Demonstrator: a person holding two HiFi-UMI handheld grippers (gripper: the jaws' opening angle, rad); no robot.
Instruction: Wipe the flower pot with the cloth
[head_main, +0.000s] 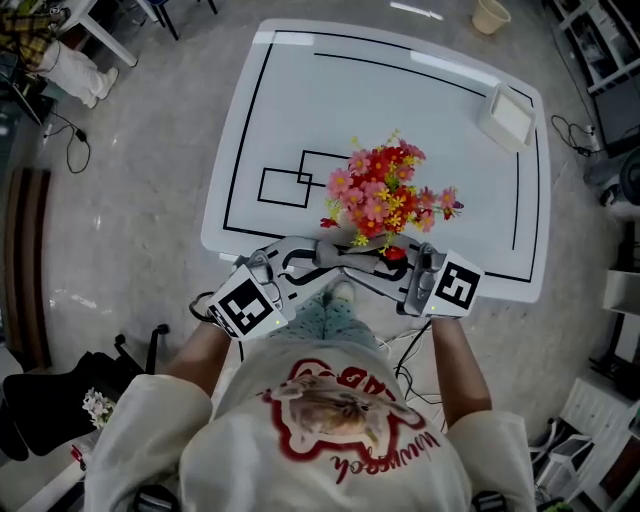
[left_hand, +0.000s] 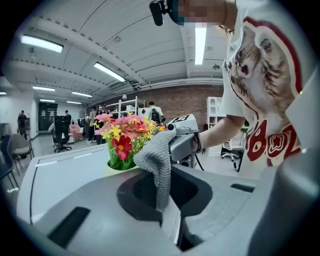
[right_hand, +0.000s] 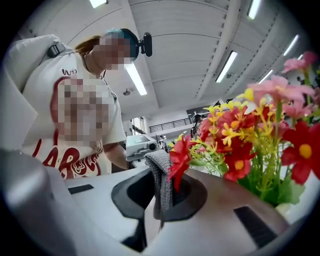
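Two tongs meet tip to tip in front of the person's chest, just over the near edge of the worktop. The left tongs are clamped shut on one end of a grey knitted cloth. The right tongs are closed tight on its other end, so the cloth runs as a short hump from one pair to the other. Just beyond them, at the middle of the near edge, stands the pot. Only its pale green rim shows, under a thick bunch of red, pink and yellow flowers. One red bloom hangs right in front of the cloth in the right gripper view, but whether the cloth touches the pot cannot be told. Black lines are marked on the white worktop behind. A white box sits at the far right corner, well apart from the pot. Past the far edge, a beige tub stands on the floor.
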